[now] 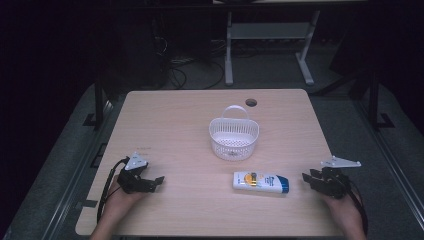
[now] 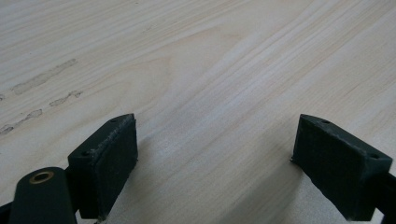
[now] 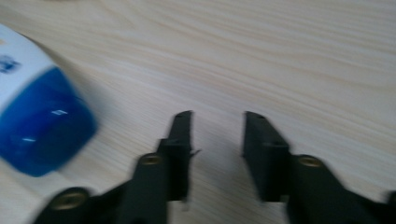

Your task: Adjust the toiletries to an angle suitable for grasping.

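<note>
1. The bottle (image 1: 260, 182) lies flat just in front of the basket (image 1: 233, 138), ready for grabbing.
2. Right gripper (image 1: 306, 177) sits just beside the bottle's blue cap, jaws narrowly apart, empty.
3. Left gripper (image 1: 159, 179) rests well left of the bottle, jaws wide, idle.

We see both claws in matte black: left claw (image 1: 159, 179) and right claw (image 1: 304, 176), each topped by a grey three-cornered plate with a black cable trailing off. Thick black pads (image 2: 108, 158), small screw holes, brass bushings at the pivots. Forearms bare, no sleeves.
</note>
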The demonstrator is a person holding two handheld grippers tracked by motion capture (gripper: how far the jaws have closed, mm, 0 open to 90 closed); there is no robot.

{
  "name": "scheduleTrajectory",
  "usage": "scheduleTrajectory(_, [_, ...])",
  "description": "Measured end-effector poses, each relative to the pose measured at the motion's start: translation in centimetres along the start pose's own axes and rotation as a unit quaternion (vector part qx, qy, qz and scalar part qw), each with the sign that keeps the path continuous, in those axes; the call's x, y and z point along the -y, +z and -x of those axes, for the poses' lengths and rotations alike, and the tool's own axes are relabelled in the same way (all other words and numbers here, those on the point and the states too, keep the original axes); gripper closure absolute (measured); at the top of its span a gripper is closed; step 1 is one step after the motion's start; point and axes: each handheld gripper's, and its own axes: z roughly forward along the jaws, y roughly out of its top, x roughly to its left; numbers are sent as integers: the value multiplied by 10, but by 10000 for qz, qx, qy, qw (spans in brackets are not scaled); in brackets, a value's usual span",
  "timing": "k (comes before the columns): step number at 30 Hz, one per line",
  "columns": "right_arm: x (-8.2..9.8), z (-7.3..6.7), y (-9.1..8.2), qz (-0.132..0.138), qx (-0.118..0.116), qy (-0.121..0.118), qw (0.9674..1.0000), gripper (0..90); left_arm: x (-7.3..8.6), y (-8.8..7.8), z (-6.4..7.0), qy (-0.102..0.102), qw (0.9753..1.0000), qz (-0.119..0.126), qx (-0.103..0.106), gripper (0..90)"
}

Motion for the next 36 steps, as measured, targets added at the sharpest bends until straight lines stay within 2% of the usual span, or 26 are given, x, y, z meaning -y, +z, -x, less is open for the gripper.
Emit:
scheduleTrajectory(1, [-1, -1, -2, 68, -100, 29, 9999, 716, 0, 0, 0, 0, 10000, -1, 0, 133])
scheduleTrajectory(2, [-1, -1, -2, 68, -100, 29, 9999, 716, 0, 0, 0, 0, 10000, -1, 0, 134])
scheduleTrajectory(3, [-5, -5, -6, 125, -273, 79, 9995, 834, 0, 0, 0, 2, 10000, -3, -2, 134])
scheduleTrajectory(5, [-9, -11, -8, 141, -382, 35, 9992, 895, 0, 0, 0, -2, 10000, -3, -4, 134])
scheduleTrajectory(6, [-9, -11, -8, 141, -382, 35, 9992, 895, 0, 0, 0, -2, 10000, -3, -4, 134])
scheduleTrajectory(9, [-20, -17, -11, 115, -589, -45, 9982, 897, 0, 0, 0, -9, 10000, -1, -3, 134])
scheduleTrajectory(16, [-43, -23, -20, 209, -697, -224, 9971, 897, 0, 0, 0, -7, 10000, -5, -2, 134])
scheduleTrajectory(20, [-52, -25, -21, 259, -798, -237, 9962, 897, 0, 0, 0, -9, 10000, -5, -1, 134])
scheduleTrajectory(26, [-60, -29, -18, 313, -977, -244, 9944, 896, 0, 0, 0, -11, 10000, -5, -1, 134])
scheduleTrajectory(29, [-66, -36, -13, 265, -1133, -326, 9927, 896, 0, 0, 0, -8, 10000, -5, 0, 134])
scheduleTrajectory(36, [-75, -47, -6, 170, -1261, -463, 9908, 896, 0, 0, 0, -11, 10000, -4, -1, 134])
